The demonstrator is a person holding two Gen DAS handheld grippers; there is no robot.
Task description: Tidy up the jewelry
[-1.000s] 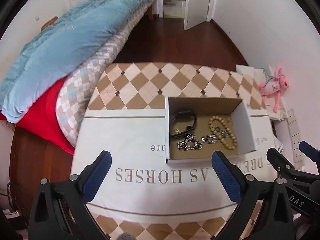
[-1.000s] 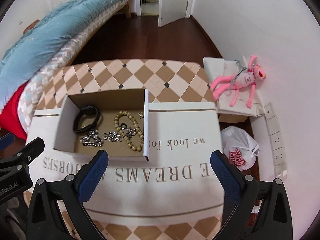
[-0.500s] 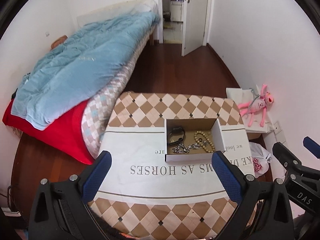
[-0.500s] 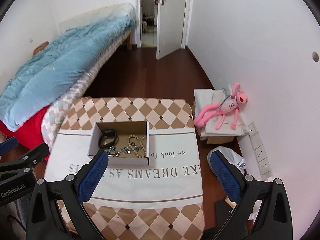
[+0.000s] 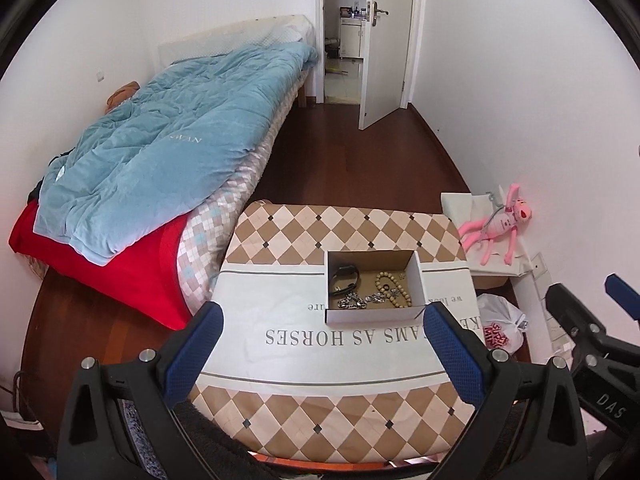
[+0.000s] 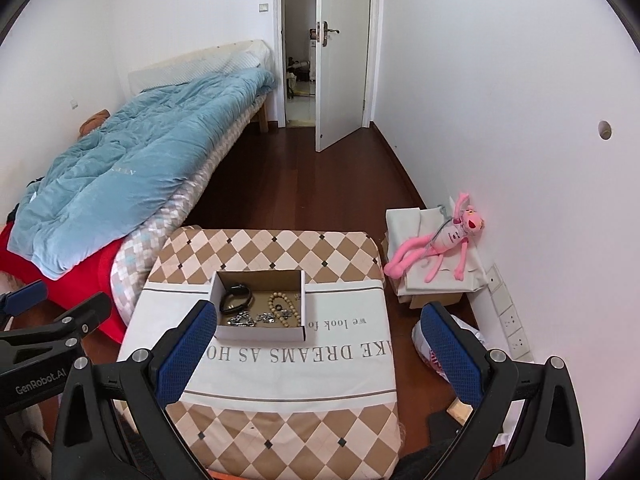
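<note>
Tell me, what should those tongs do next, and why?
Probably ease both back and rest. The black band, bead bracelet and silver chains all lie inside the cardboard box, and the left tongs and right tongs, open and empty, are above the table.

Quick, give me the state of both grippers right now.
Left gripper: open, holding nothing.
Right gripper: open, holding nothing.

A shallow white cardboard box (image 5: 374,314) with a brown floor sits open on the cloth, holding a black wristband (image 5: 345,279) at 10 o'clock, a loop of tan wooden beads (image 5: 390,290) at 3 o'clock, and tangled silver chains (image 5: 360,301) at 6 o'clock.
</note>
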